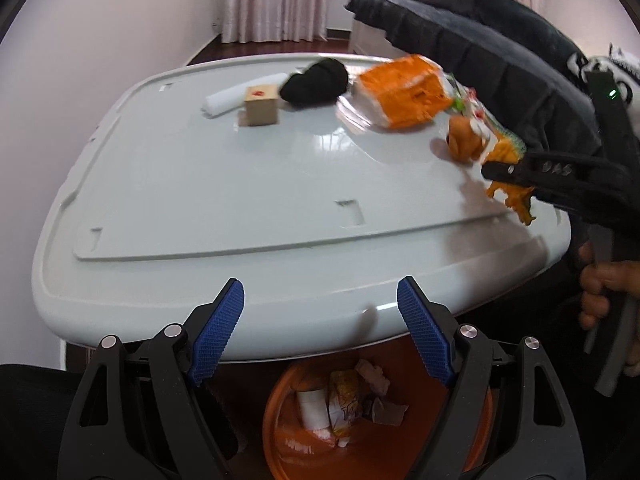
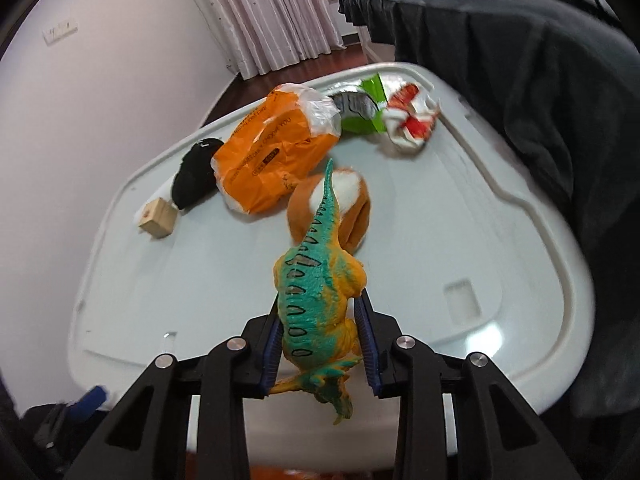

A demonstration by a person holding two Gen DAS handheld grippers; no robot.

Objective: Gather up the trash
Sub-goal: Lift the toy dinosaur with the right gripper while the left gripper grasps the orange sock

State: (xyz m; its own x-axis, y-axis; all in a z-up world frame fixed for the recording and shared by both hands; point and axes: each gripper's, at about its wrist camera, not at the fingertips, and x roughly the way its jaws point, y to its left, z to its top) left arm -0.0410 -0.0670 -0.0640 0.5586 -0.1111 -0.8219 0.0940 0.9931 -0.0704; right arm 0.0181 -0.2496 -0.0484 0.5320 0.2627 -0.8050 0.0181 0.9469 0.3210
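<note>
My right gripper (image 2: pixel 320 340) is shut on a green and orange toy dinosaur (image 2: pixel 316 292) and holds it above the near part of the white lid (image 2: pixel 200 280). In the left wrist view the right gripper (image 1: pixel 504 172) shows at the right with the dinosaur (image 1: pixel 512 196) hanging from it. My left gripper (image 1: pixel 320 312) is open and empty, above the lid's near edge (image 1: pixel 280 320) and over an orange bin (image 1: pixel 288 440) that holds several wrappers. An orange plastic bag (image 2: pixel 272 152) and crumpled green and red wrappers (image 2: pixel 396 112) lie at the lid's far side.
A wooden cube (image 2: pixel 158 218), a black cloth (image 2: pixel 194 172), an orange and white plush (image 2: pixel 344 204) and a white roll (image 1: pixel 236 96) lie on the lid. Dark clothing (image 2: pixel 520 80) drapes along the right side. Curtains (image 1: pixel 276 0) hang at the back.
</note>
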